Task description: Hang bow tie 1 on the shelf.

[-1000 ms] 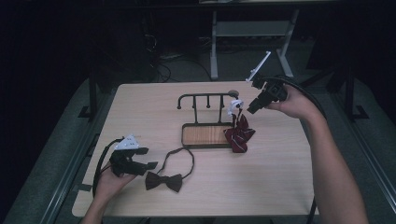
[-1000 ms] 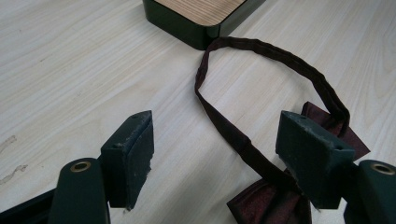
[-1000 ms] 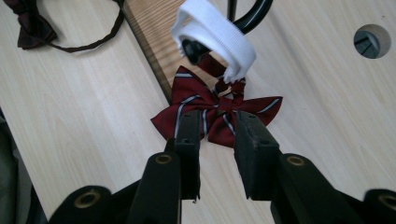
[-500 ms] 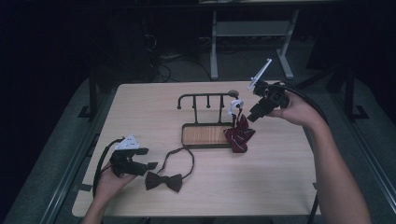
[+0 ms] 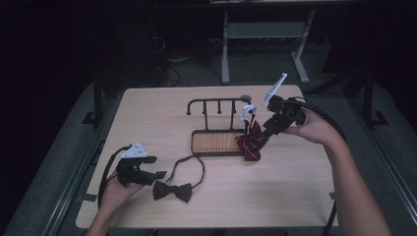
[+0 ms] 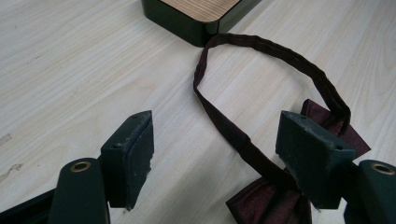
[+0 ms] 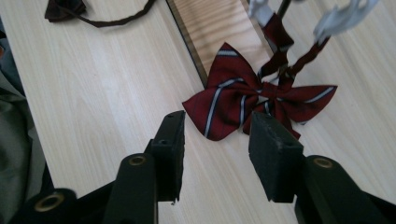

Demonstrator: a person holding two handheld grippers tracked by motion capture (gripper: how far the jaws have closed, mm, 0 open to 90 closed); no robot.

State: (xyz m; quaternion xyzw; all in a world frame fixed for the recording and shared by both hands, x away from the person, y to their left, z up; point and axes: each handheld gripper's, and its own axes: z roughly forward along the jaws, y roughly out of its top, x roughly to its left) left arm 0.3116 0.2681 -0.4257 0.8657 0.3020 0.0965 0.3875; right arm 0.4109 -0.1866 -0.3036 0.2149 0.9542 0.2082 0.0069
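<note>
light wooden table (image 5: 295,191), grey metal stand (image 5: 265,34) behind it, cables on dark floor (image 5: 172,69)

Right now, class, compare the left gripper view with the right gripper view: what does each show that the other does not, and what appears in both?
The left gripper view alone shows the left gripper, jaws open, with the dark bow tie's strap running between them.

The right gripper view alone shows the right gripper, jaws open with nothing between them, and the striped red bow tie hanging by its strap from white clips.

Both show the dark bow tie, the stand's wooden base and the pale table.
</note>
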